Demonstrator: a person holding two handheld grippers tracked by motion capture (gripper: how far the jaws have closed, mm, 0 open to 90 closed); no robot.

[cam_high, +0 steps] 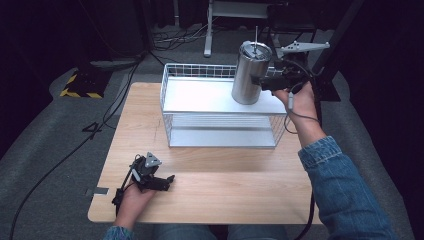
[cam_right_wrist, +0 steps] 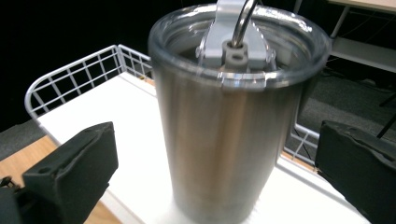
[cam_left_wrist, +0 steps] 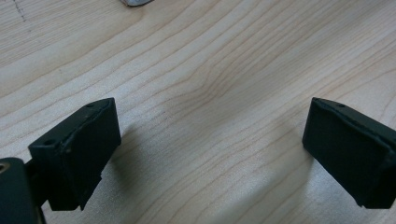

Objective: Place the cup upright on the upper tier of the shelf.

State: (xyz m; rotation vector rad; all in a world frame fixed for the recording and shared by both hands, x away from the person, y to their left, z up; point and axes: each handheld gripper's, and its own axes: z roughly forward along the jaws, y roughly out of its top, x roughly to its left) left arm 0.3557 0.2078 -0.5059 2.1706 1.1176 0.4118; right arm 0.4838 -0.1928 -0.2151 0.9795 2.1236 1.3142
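A stainless steel tumbler [cam_high: 248,75] [cam_right_wrist: 224,140] with a clear lid and a metal straw [cam_high: 256,36] [cam_right_wrist: 243,18] stands upright on the right end of a white wire shelf's top [cam_high: 200,95] [cam_right_wrist: 121,121]. My right gripper [cam_high: 261,80] [cam_right_wrist: 215,177] is level with the tumbler's side. It is open, one jaw on each side of the cup, with gaps showing between them. My left gripper [cam_high: 167,181] [cam_left_wrist: 210,149] rests low over the wooden table [cam_high: 225,195] [cam_left_wrist: 210,70] at the front left, open, with bare wood between its jaws.
The shelf has a wire rail [cam_high: 195,66] along its back and a lower tier [cam_high: 220,136] beneath. Behind the table, cables run over the grey floor past a yellow-and-black striped base [cam_high: 79,86]. A dark stand [cam_high: 340,45] rises at the back right.
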